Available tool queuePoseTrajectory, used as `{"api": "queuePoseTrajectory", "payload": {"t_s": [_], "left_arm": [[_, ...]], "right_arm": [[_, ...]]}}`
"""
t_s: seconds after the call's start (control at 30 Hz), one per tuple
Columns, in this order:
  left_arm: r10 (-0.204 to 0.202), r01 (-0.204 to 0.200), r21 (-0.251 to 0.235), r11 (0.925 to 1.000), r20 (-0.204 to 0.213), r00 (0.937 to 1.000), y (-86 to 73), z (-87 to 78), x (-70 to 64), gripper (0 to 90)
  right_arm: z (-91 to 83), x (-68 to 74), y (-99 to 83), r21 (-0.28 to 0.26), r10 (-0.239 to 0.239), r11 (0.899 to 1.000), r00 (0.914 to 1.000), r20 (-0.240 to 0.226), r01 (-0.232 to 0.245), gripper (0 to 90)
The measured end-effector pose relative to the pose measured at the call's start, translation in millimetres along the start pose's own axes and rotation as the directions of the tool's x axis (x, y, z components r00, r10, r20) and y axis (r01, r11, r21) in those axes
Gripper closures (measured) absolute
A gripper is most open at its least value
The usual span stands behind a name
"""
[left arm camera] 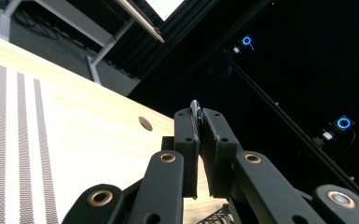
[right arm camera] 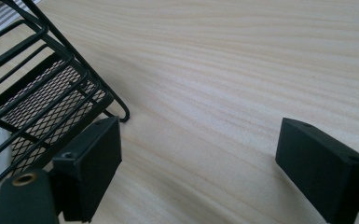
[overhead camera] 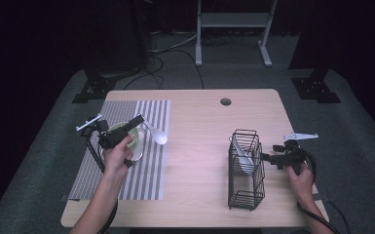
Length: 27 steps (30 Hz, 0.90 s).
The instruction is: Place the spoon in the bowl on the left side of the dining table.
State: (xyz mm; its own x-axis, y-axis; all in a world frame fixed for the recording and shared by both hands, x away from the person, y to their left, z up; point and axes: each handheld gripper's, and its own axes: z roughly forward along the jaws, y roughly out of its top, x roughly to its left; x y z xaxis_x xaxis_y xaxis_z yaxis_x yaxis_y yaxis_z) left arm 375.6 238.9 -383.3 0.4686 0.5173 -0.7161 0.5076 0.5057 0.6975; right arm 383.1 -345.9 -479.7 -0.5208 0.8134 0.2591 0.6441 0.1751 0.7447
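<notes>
Left gripper (left arm camera: 199,140) clamps spoon (overhead camera: 157,134), seemingly above bowl (overhead camera: 135,144); right gripper (right arm camera: 198,163) agape

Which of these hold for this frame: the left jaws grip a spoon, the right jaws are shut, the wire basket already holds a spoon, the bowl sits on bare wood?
1. The left gripper is shut on the white spoon. True: the left gripper view shows the handle pinched between the jaws.
2. The right gripper is shut. False: its jaws stand wide apart over the table.
3. The black wire basket already holds a white spoon. True.
4. The green bowl sits on bare wood. False: it rests on the striped mat.
</notes>
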Motion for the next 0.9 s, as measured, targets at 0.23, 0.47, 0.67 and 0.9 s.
{"api": "queuePoseTrajectory", "payload": {"t_s": [0.23, 0.47, 0.67, 0.9], "left_arm": [[-0.006, 0.005, -0.017, 0.9998, -0.013, 0.9999, 5.2, -5.6, 6.3, 84.9], [-0.013, 0.012, -0.031, 0.9995, -0.031, 0.9994, 8.6, -11.7, 13.2, 84.9], [-0.017, 0.015, -0.041, 0.9991, -0.043, 0.9989, 10.9, -16.0, 18.1, 84.9], [-0.023, 0.020, -0.060, 0.9980, -0.060, 0.9979, 16.6, -22.2, 24.8, 84.9]], "right_arm": [[0.3, 0.2, 0.1, 0.003, -0.001, 1.000, 1.0000, 0.000, 0.001, 13.2], [0.8, 0.3, 0.1, 0.005, 0.000, 1.000, 1.0000, 0.000, 0.000, 13.2], [1.2, 0.4, 0.1, 0.008, -0.002, 1.000, 1.0000, 0.002, 0.002, 13.2], [1.2, 0.4, 0.2, 0.009, -0.002, 1.000, 1.0000, 0.002, 0.002, 13.2]]}}
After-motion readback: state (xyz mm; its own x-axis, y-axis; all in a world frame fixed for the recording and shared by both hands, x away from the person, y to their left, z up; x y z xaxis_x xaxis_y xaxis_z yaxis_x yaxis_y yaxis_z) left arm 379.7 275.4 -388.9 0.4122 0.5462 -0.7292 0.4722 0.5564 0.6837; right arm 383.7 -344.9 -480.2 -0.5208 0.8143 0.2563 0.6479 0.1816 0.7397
